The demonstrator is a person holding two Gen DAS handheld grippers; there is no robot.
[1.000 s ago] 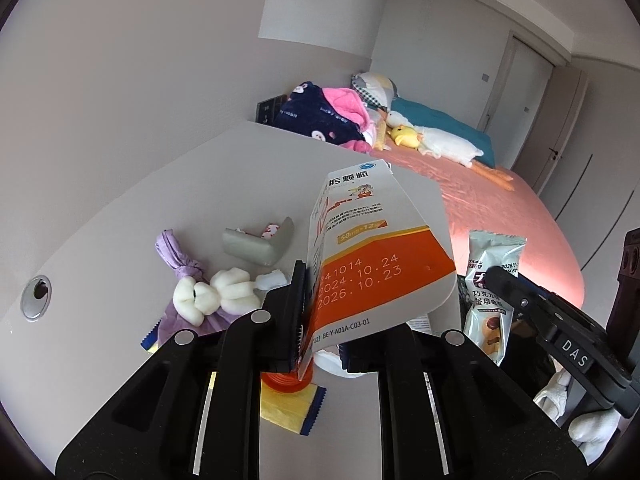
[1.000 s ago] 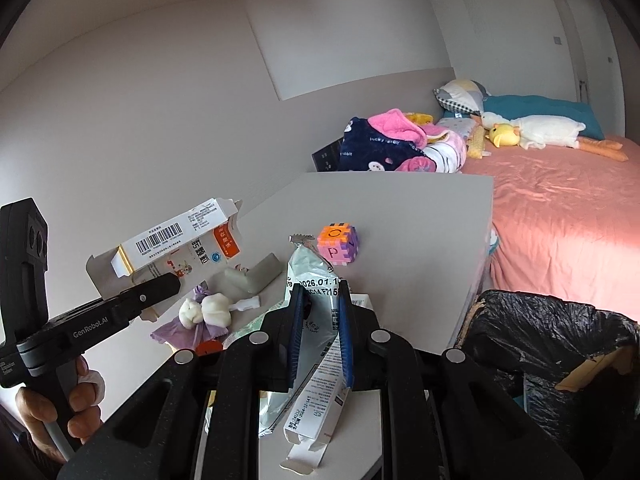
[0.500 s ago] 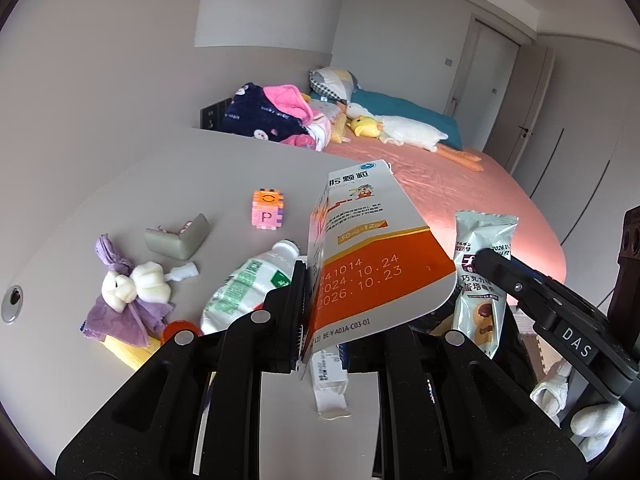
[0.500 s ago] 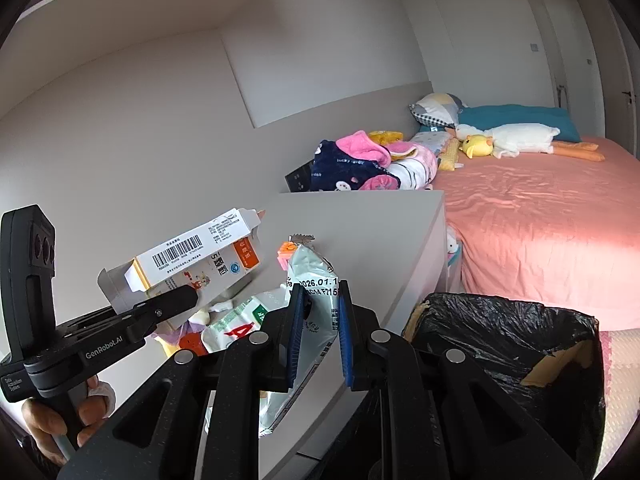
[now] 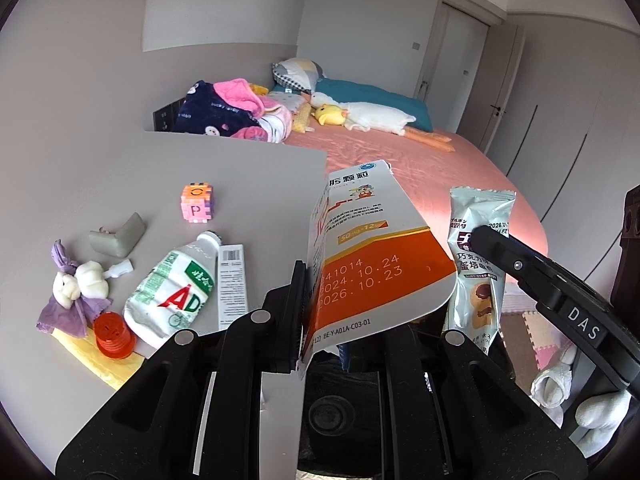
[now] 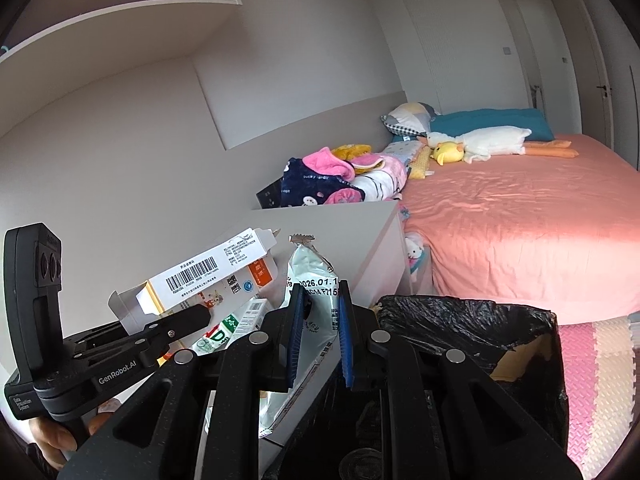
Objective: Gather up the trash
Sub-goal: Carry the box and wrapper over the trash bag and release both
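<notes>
My left gripper (image 5: 320, 312) is shut on an orange and white medicine box (image 5: 372, 256), held in the air at the grey table's right edge; the box also shows in the right wrist view (image 6: 208, 272). My right gripper (image 6: 318, 328) is shut on a silver snack wrapper (image 6: 312, 280), also seen in the left wrist view (image 5: 478, 264). Both are held beside a bin lined with a black bag (image 6: 472, 344) that stands on the floor below the table edge. On the table lie a crushed AD bottle (image 5: 176, 288), a flat white carton (image 5: 232, 280) and an orange cap (image 5: 114, 336).
The grey table (image 5: 240, 168) also holds a pink letter cube (image 5: 197, 203), a grey corner guard (image 5: 118, 236), a purple and white bundle (image 5: 76, 292) and a yellow cloth (image 5: 96, 356). A pink bed (image 6: 520, 216) with toys and clothes lies beyond. A shelf (image 6: 120, 12) hangs above.
Both grippers have swung right, away from the table and toward the bin, carrying the box and the wrapper. More of the bin and the bed is now in the right wrist view.
</notes>
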